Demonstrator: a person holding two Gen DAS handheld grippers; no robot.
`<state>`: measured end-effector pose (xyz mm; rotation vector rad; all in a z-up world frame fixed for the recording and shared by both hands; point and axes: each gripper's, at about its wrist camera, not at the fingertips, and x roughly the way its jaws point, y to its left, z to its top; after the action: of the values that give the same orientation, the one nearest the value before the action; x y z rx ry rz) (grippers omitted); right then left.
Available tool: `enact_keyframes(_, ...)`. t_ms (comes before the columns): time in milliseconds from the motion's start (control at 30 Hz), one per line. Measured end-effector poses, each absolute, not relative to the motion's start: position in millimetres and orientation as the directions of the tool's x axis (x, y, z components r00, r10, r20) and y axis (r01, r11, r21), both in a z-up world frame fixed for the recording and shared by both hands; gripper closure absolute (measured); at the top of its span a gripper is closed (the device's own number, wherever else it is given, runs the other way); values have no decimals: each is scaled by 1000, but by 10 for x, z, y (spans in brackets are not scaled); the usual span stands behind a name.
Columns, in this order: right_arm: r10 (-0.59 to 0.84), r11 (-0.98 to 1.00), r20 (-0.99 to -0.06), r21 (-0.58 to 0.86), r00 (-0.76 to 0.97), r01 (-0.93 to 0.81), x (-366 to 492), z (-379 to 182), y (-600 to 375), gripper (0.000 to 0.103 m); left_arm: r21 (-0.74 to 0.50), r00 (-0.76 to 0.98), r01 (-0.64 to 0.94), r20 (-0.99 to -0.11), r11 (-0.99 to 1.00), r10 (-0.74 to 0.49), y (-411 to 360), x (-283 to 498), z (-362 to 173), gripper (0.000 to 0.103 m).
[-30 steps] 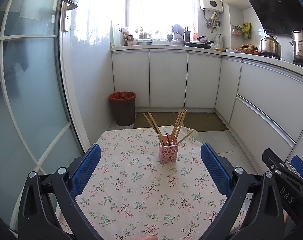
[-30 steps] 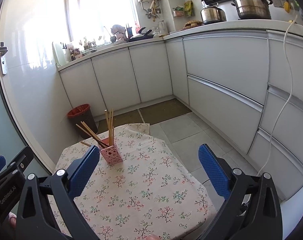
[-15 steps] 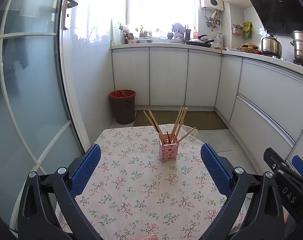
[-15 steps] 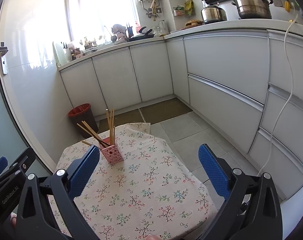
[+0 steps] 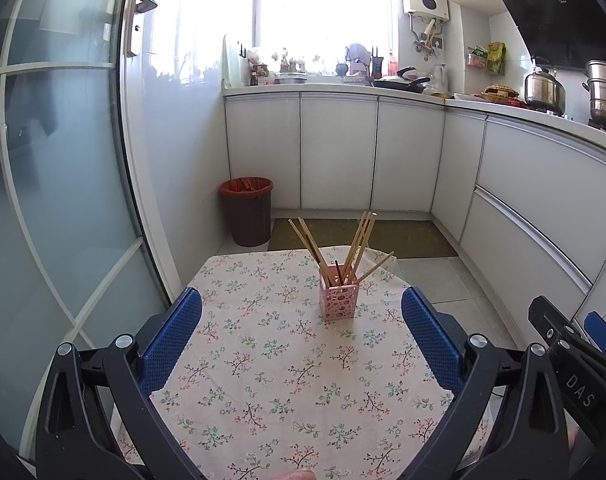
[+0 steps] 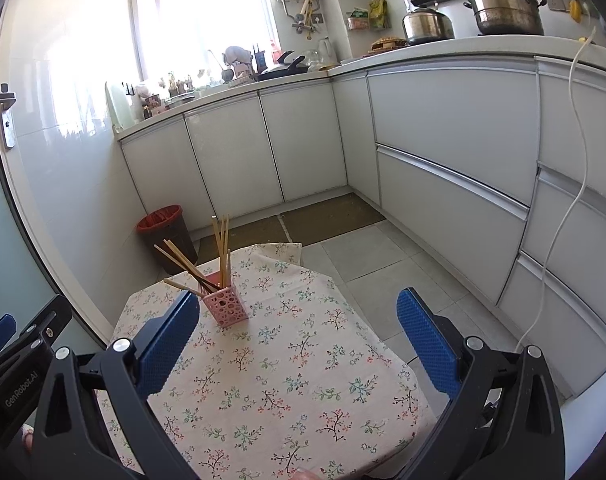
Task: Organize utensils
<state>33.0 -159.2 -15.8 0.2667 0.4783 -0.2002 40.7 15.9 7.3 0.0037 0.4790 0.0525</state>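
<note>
A pink perforated holder (image 5: 339, 300) stands upright near the far edge of the floral-cloth table (image 5: 263, 380). Several wooden chopsticks (image 5: 359, 244) lean out of it. It also shows in the right wrist view (image 6: 225, 306), with the chopsticks (image 6: 223, 248) fanned to the left. My left gripper (image 5: 301, 312) is open and empty, held above the near half of the table, well short of the holder. My right gripper (image 6: 299, 314) is open and empty, to the right of the holder. The right gripper also shows at the left wrist view's right edge (image 5: 575, 344).
A red-lined waste bin (image 5: 247, 210) stands on the floor beyond the table. White kitchen cabinets (image 5: 339, 152) run along the back and right. A frosted glass door (image 5: 55, 200) is on the left. Pots (image 6: 499, 4) sit on the counter. A white cable (image 6: 563, 200) hangs down the right cabinets.
Both views have drifted back and up slightly, so the holder sits a little farther away. Both grippers stay open and empty.
</note>
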Motion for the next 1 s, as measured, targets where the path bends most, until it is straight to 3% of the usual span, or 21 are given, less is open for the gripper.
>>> enact_keyframes(1000, -121, 948, -485, 202, 866, 246, 330, -169, -1599, 7, 12, 881, -69, -469, 998, 66, 199, 411, 23, 7)
